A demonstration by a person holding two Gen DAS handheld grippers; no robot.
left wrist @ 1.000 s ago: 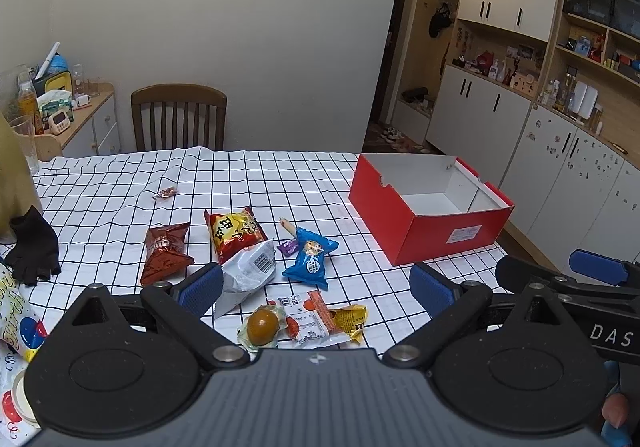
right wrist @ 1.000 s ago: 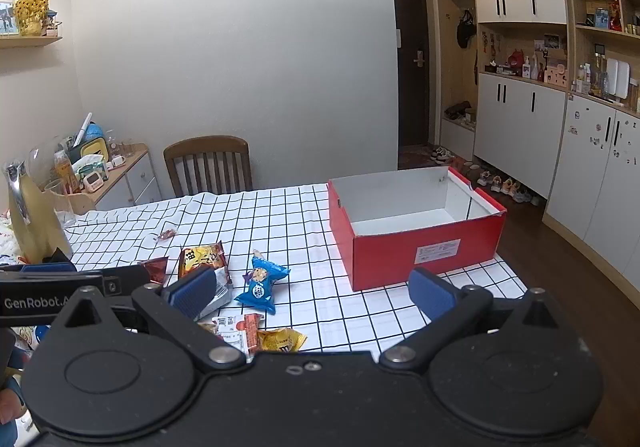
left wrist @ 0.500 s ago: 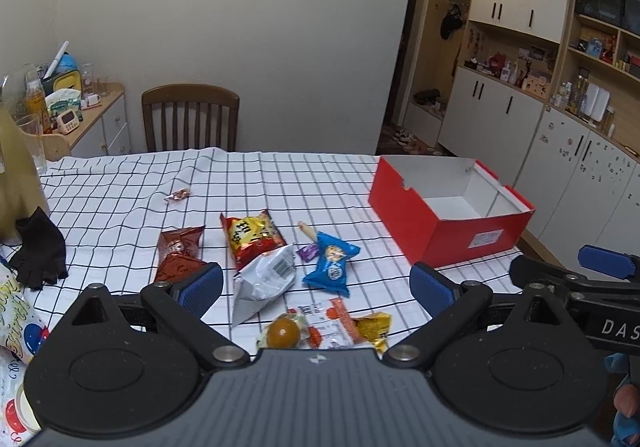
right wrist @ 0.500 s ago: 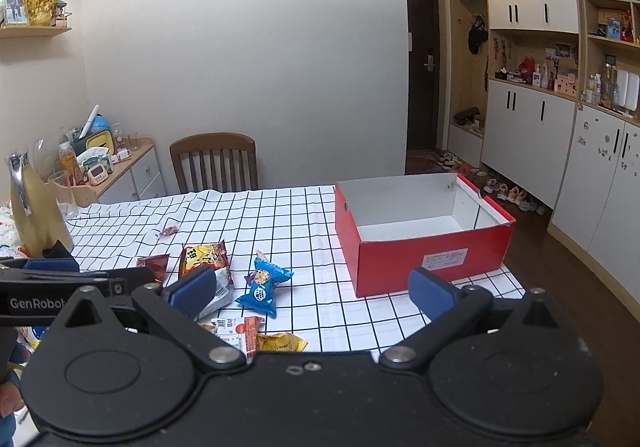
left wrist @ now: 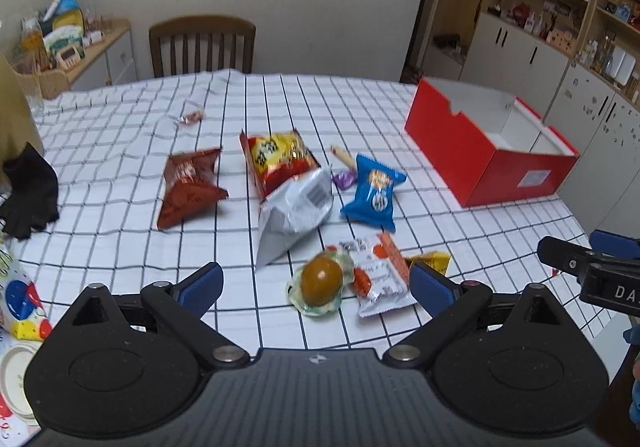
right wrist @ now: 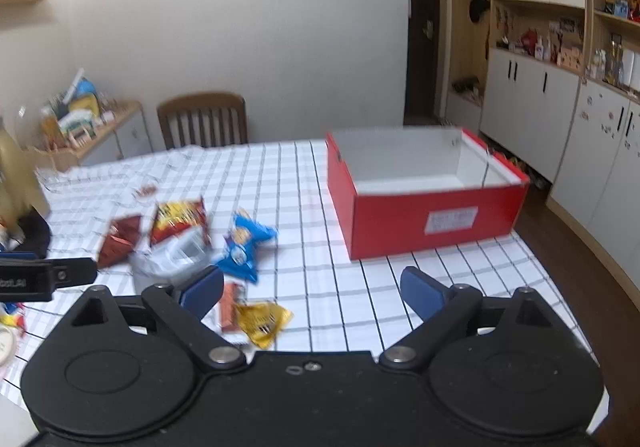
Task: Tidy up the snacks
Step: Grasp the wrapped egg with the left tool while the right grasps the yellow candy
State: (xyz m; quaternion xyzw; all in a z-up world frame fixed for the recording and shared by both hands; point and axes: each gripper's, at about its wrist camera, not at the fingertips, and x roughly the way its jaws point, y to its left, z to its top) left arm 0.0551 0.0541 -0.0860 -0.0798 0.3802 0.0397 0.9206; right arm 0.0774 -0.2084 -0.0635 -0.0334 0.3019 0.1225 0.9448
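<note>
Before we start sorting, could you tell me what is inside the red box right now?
The red box shows only bare white inner walls and a strip of white floor; no snack is visible inside. Its near wall hides the front part of the floor in both views.

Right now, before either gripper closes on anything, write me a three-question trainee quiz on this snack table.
1. True or false: the red box already holds snacks.
2. Which packet lies nearest the box? A) blue packet B) brown packet C) silver bag
3. Fill in: between the left gripper fingers sits a wrapped ____.

Key: 1 false, its visible inside is bare. 2 A. 3 egg, by its look. The right gripper is open too.
</note>
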